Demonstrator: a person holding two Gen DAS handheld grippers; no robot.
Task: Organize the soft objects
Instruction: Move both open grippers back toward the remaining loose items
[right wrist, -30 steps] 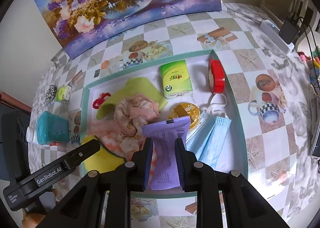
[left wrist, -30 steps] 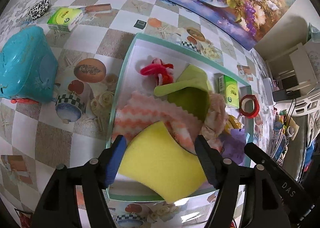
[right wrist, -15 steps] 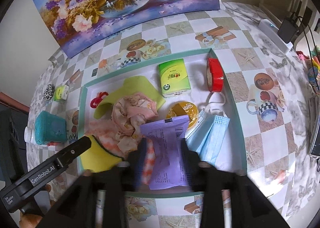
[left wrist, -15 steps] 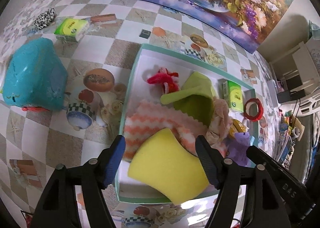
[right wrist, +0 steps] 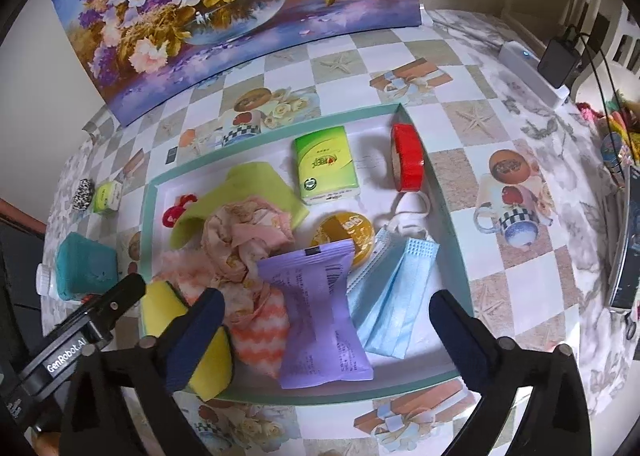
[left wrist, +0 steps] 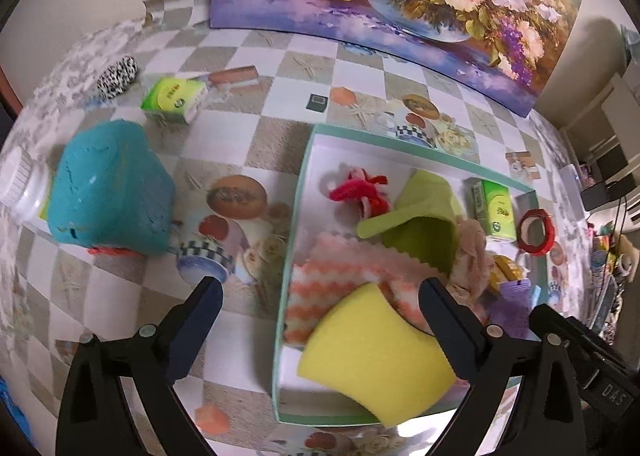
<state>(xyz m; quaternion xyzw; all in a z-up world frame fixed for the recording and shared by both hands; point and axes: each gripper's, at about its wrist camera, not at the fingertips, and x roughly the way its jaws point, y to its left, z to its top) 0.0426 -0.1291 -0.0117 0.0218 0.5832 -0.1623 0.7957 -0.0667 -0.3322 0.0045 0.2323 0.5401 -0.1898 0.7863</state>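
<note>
My left gripper [left wrist: 320, 296] hangs over the near left corner of the teal-rimmed tray [left wrist: 289, 252], its jaws opening wide. Below it the yellow sponge [left wrist: 376, 352] lies free of both pads, resting on a pink-and-white wavy cloth [left wrist: 332, 284]. My right gripper [right wrist: 326, 320] is also opening. The purple packet [right wrist: 320, 308] lies in the tray [right wrist: 452, 240] between its fingers, untouched. Beside the packet are blue face masks [right wrist: 396, 288], crumpled pink fabric [right wrist: 244, 240] and a green cloth [right wrist: 248, 183].
The tray also holds a green tissue pack [right wrist: 326, 169], a red tape roll [right wrist: 408, 163], a yellow tin [right wrist: 348, 232] and a red scrunchie [left wrist: 360, 191]. Left of the tray stand a teal plush block [left wrist: 108, 187], a white bottle [left wrist: 20, 179], another tissue pack [left wrist: 174, 99] and a spotted scrunchie [left wrist: 118, 71].
The right gripper let go of the purple packet and its jaws spread wide. The left jaws widened off the yellow sponge, and the left gripper tilted up and to the left.
</note>
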